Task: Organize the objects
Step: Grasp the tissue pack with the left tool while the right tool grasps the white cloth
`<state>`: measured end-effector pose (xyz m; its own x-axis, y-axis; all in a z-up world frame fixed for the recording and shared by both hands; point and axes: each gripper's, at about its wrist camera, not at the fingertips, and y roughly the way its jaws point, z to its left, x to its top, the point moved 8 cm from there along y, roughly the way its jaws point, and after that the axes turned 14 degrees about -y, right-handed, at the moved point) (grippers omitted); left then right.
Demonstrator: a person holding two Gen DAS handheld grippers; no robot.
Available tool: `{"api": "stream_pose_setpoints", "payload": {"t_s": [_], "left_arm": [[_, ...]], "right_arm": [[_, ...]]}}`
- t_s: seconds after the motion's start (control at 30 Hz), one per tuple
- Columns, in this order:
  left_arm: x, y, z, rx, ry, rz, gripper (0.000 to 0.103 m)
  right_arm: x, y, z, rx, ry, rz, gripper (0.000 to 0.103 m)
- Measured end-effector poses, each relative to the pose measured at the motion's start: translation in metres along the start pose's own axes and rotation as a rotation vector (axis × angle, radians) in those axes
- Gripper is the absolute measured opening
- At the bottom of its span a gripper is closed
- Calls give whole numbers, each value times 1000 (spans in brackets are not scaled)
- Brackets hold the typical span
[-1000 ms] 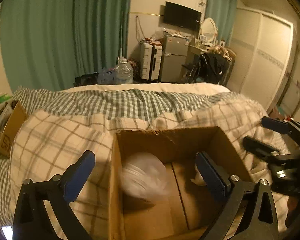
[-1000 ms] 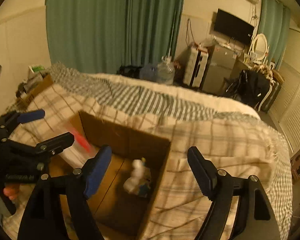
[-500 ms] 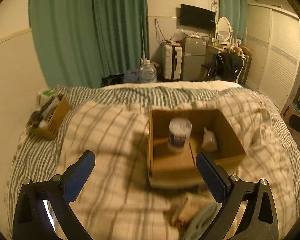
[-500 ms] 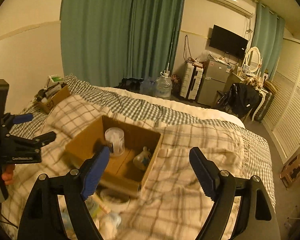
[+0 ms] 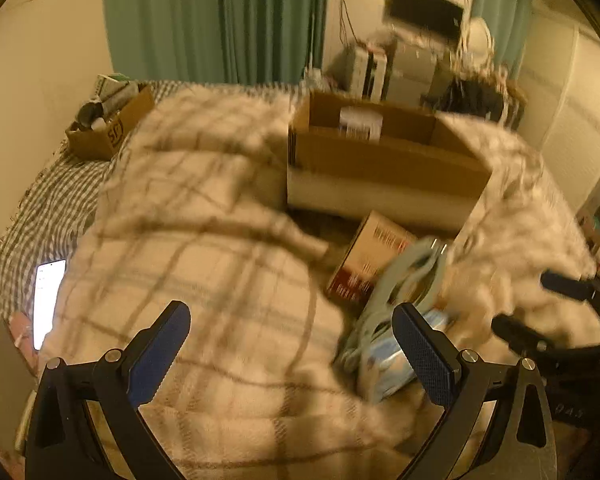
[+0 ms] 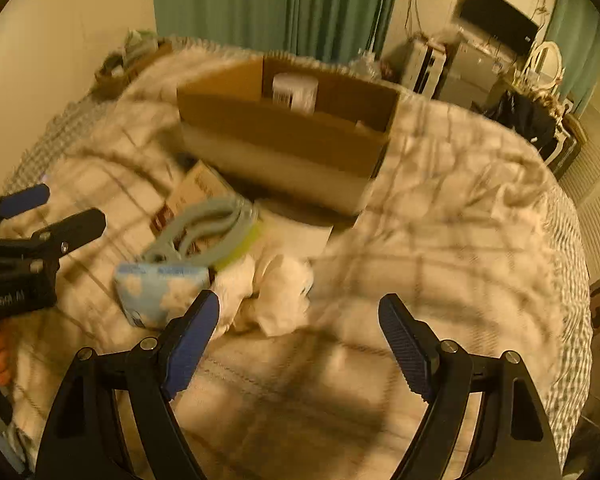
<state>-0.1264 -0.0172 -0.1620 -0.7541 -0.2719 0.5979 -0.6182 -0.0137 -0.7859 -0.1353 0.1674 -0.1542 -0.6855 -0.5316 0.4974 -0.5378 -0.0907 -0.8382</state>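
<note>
A brown cardboard box stands on the plaid bed cover with a clear round container inside. In front of it lies a pile: a red-and-white booklet, grey-blue hangers, a blue cloud-print pack and crumpled white cloth. My left gripper is open and empty, low over the cover left of the pile. My right gripper is open and empty, just in front of the white cloth.
A smaller cardboard box full of items sits at the bed's far left by the wall. A lit phone lies at the left edge. Green curtains, a TV, a suitcase and a dresser stand beyond the bed.
Both grippers have pulled back and down from the box toward the pile in front of it. The container stands in the box. The view is blurred by motion.
</note>
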Motion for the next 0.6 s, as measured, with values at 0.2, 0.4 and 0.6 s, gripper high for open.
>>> {"api": "stream_pose_setpoints", "payload": {"t_s": [0.2,0.4,0.6], "left_arm": [[-11,9,0,-2,25,14,103],[-15,13,-4,-11,60,24,103],[-26,13,-34,-38,156,33,99]], "right_arm": [[-1,22,17,91,-36,35,81],[-5,33,29,137,-58,44,14],[5,1,2,28,-13,-36,11]]}}
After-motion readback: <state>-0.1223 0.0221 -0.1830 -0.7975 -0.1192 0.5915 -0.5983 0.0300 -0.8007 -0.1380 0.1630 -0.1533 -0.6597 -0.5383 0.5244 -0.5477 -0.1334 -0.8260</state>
